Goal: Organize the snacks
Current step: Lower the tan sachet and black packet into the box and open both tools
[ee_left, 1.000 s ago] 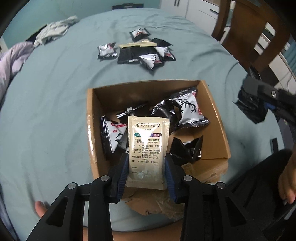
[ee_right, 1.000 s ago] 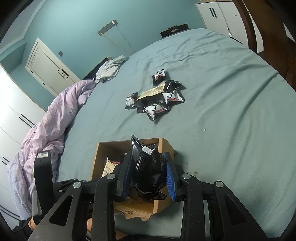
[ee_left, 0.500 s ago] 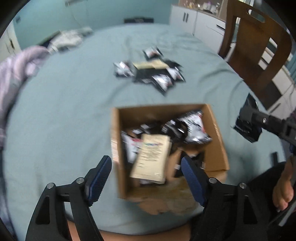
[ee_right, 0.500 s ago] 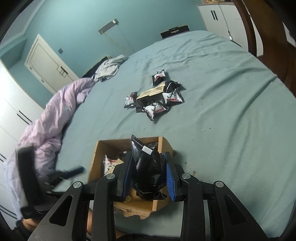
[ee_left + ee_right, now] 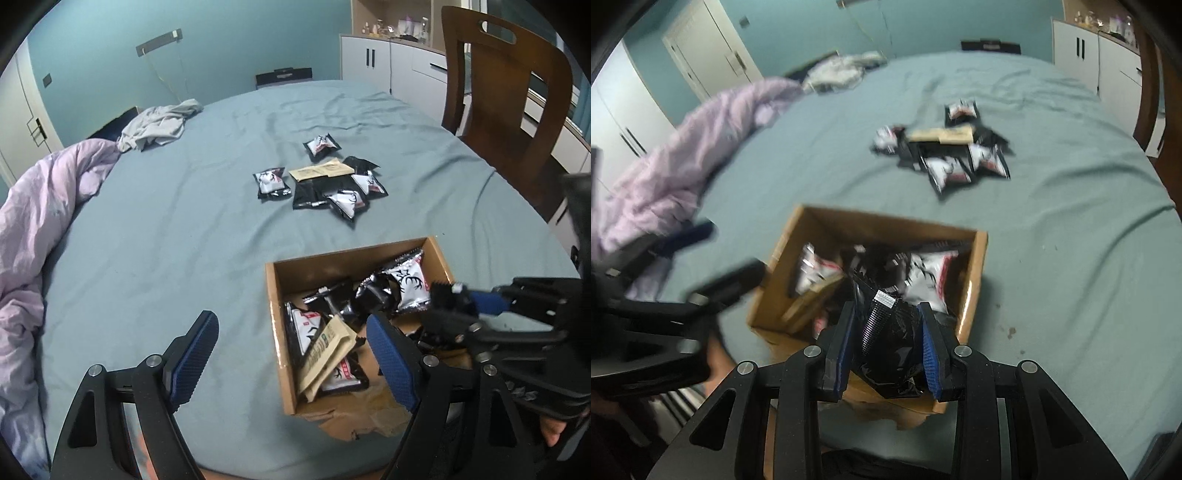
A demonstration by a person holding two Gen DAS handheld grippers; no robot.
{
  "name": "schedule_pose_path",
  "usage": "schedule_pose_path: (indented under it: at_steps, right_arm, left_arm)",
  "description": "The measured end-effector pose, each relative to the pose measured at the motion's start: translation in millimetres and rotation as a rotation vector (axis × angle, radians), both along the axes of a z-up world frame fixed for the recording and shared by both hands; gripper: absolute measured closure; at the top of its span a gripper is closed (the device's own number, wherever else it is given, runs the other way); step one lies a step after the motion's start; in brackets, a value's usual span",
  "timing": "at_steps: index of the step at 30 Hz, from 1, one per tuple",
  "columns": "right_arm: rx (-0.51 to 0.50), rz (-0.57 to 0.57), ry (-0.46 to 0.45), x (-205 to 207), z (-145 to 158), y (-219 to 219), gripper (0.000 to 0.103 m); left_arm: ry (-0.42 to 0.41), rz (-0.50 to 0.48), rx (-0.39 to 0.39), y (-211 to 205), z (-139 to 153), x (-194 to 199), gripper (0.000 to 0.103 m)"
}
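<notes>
A cardboard box (image 5: 275, 314) sits on the near part of the bed (image 5: 184, 240), holding several snack packets (image 5: 406, 284) and a flat sachet (image 5: 325, 350) leaning against its left wall. Farther back on the bed, well apart from the box, lies a loose cluster of packets (image 5: 332, 184). A bunched quilt (image 5: 40, 206) lies along the left edge, a crumpled garment (image 5: 159, 123) behind it, and a chair (image 5: 498, 96) stands at the right
</notes>
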State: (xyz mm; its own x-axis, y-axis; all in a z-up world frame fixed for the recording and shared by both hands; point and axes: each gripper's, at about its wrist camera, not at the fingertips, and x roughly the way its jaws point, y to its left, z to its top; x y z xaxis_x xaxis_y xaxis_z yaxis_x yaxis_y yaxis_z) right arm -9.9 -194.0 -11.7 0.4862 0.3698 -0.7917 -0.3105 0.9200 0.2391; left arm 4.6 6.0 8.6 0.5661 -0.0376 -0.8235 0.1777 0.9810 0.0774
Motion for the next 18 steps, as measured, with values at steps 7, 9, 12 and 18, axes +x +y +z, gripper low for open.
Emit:
schedule_pose_path:
  at_steps: [7,9,12,18]
  right_arm:
    - [-0.034,0.006,0.133,22,-20,10,0.071]
    - [-0.032,0.005,0.145,25,-22,13,0.069]
    - [-0.002,-0.005,0.148,26,-22,13,0.063]
    - [0.086,-0.048,0.01,4,3,-8,0.028]
  left_arm:
    - [-0.015,0.018,0.026,2,-1,-3,0.02]
    - [-0.018,0.023,0.031,1,-2,-3,0.02]
    - [-0.022,0.031,0.04,2,-3,-3,0.02]
    - [-0.005,0.053,0.011,8,-3,-4,0.02]
